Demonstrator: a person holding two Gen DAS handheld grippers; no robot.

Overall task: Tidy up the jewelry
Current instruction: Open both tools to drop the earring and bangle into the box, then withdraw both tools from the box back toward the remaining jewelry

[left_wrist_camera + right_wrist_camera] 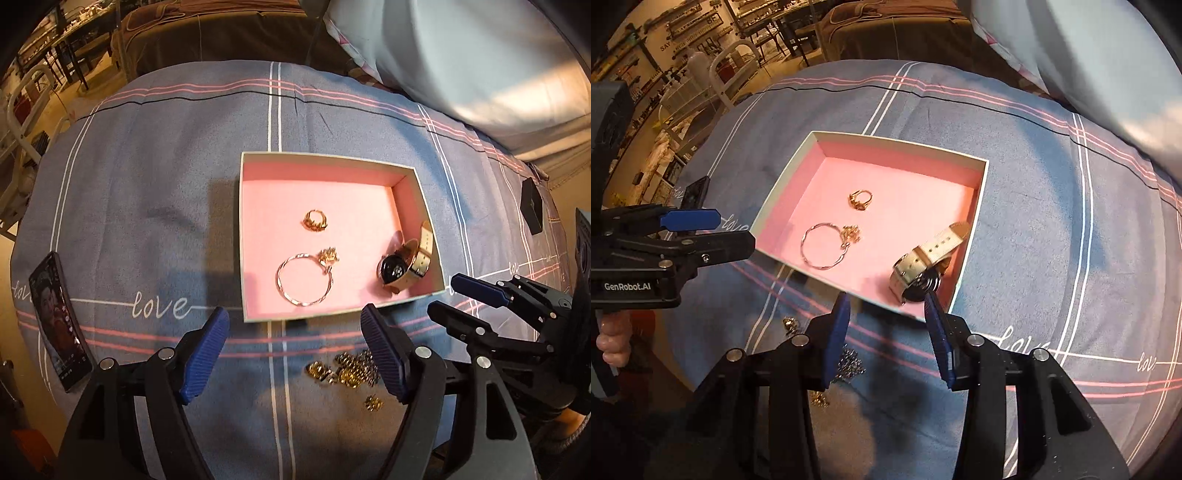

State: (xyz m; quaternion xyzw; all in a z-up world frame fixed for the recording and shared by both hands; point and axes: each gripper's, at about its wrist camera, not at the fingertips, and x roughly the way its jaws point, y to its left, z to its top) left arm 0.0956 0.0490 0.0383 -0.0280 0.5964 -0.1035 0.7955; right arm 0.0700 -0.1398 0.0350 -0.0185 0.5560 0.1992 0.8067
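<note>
A pink-lined box (pixel 255 236) (pixel 798 184) lies open on the bed. Inside it are a gold ring (pixel 316 219) (pixel 860 199), a thin bangle with a charm (pixel 304 278) (pixel 825 245) and a cream-strapped watch (pixel 404 264) (pixel 925 260). A heap of loose gold jewelry (pixel 345 371) (pixel 849 363) lies on the cover in front of the box. My left gripper (pixel 295 339) is open and empty above that heap. My right gripper (pixel 888 312) is open and empty at the box's near edge, beside the watch; it also shows in the left wrist view (pixel 447 295).
The blue striped bed cover (pixel 166 192) carries everything. A phone (pixel 59 321) lies at its left edge and a small black box (pixel 532 205) at the right. A white pillow (pixel 480 59) lies at the back right. The bed drops off at the left.
</note>
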